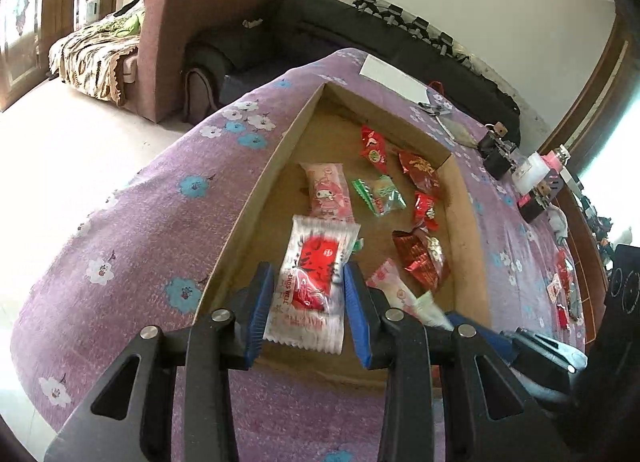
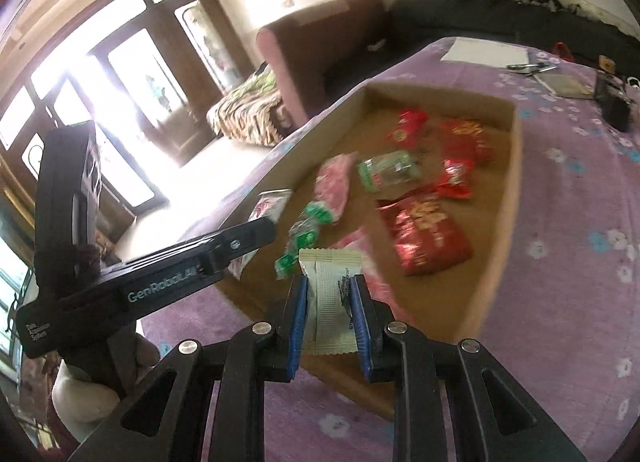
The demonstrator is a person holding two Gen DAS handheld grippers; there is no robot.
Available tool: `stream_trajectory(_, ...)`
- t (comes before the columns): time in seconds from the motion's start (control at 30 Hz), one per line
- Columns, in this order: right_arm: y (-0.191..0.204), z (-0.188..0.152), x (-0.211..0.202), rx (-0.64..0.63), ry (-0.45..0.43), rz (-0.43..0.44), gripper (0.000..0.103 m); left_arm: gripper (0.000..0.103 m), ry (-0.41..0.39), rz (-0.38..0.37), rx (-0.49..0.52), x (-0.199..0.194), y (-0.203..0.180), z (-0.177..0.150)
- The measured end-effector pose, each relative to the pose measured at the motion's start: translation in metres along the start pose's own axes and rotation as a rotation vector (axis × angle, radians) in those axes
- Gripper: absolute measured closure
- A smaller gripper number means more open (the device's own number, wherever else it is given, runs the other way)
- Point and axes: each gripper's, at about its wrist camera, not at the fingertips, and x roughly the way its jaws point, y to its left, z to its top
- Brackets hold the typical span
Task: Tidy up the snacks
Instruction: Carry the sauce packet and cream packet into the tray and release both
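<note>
Hovering right over the near end of the cardboard tray [image 1: 256, 198], both claws had a snack clamped between their blue pads. The left gripper [image 1: 306, 304] pinched a white-and-red packet [image 1: 316, 282], long axis pointing away into the tray. The right gripper [image 2: 331, 314] squeezed a cream wrapper [image 2: 330, 294], also lengthwise, just above the scattered packets.

Left gripper [image 1: 308, 294] clamps a white-and-red snack packet [image 1: 314, 286] between blue pads, above the near end of a cardboard tray [image 1: 256, 198]. Tray holds a pink character packet [image 1: 329, 192], a green packet [image 1: 378, 192] and several red packets [image 1: 420, 170]. Tray rests on a purple floral cloth [image 1: 140, 222].
</note>
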Motion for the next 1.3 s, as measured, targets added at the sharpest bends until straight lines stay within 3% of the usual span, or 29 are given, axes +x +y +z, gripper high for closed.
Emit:
stream_trajectory(0.17, 0.01, 0.0, 0.015, -0.024, 0.032, -0.007, 0.08, 0.064, 0.005, -0.019, -0.014, 0.002, 0.002, 0.001)
stream_trajectory(0.33, 0.012, 0.004, 0.022, -0.038, 0.028, -0.026, 0.078, 0.046, -0.004, -0.045, -0.023, -0.003, 0.003, 0.001)
stream_trajectory(0.47, 0.015, 0.004, 0.018, -0.046, 0.016, -0.029, 0.078, 0.046, -0.018, -0.063, -0.013, -0.01, 0.001, 0.001)
stream_trajectory(0.53, 0.014, 0.004, 0.016, -0.044, 0.006, -0.033, 0.073, 0.046, -0.017, -0.067, -0.005, -0.012, -0.002, 0.0)
stream_trajectory(0.8, 0.005, 0.0, -0.007, -0.018, -0.051, -0.049, 0.069, 0.046, -0.037, -0.026, 0.026, -0.021, -0.014, -0.004)
stream_trajectory(1.3, -0.05, -0.025, -0.061, 0.103, -0.129, -0.091, 0.066, 0.046, -0.066, 0.021, 0.186, -0.038, -0.074, -0.02)
